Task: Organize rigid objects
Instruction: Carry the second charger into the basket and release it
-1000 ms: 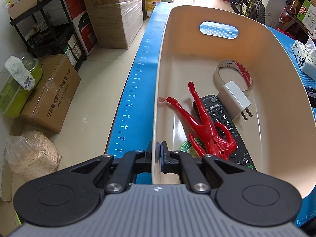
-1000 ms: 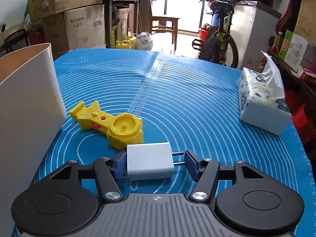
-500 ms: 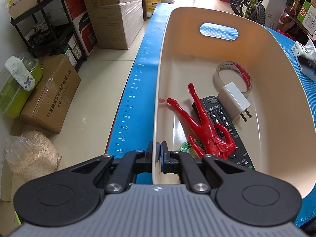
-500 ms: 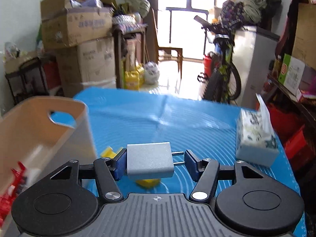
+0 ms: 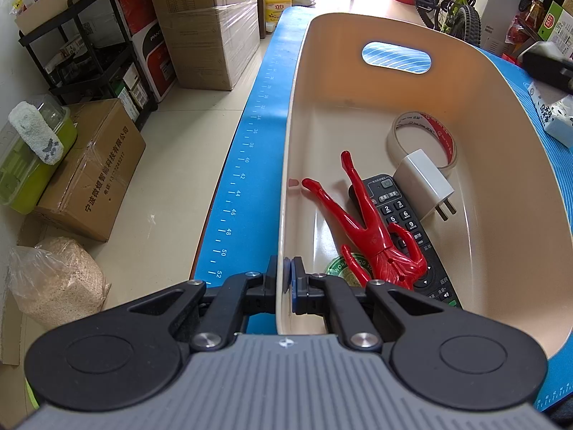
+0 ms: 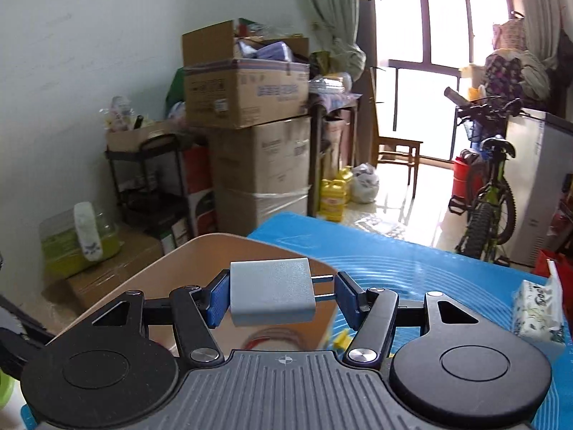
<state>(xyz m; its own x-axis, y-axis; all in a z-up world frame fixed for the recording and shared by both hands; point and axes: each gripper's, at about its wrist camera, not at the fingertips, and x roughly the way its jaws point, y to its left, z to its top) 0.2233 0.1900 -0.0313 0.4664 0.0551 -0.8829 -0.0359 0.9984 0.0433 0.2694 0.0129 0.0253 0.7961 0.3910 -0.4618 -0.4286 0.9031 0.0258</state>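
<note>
My left gripper is shut on the near left rim of the beige plastic basket. Inside the basket lie a red toy figure, a black remote, a white charger plug, a roll of tape and a green round lid. My right gripper is shut on a second white charger plug and holds it in the air above the basket. The yellow toy lies on the blue mat, mostly hidden behind the right finger.
The blue mat covers the table. A tissue pack lies at its right side and also shows in the left wrist view. Cardboard boxes, a black shelf and a bicycle stand on the floor around.
My right gripper has lifted the white plug off the mat and carried it left, over the basket. The left gripper has kept its hold on the basket rim.
</note>
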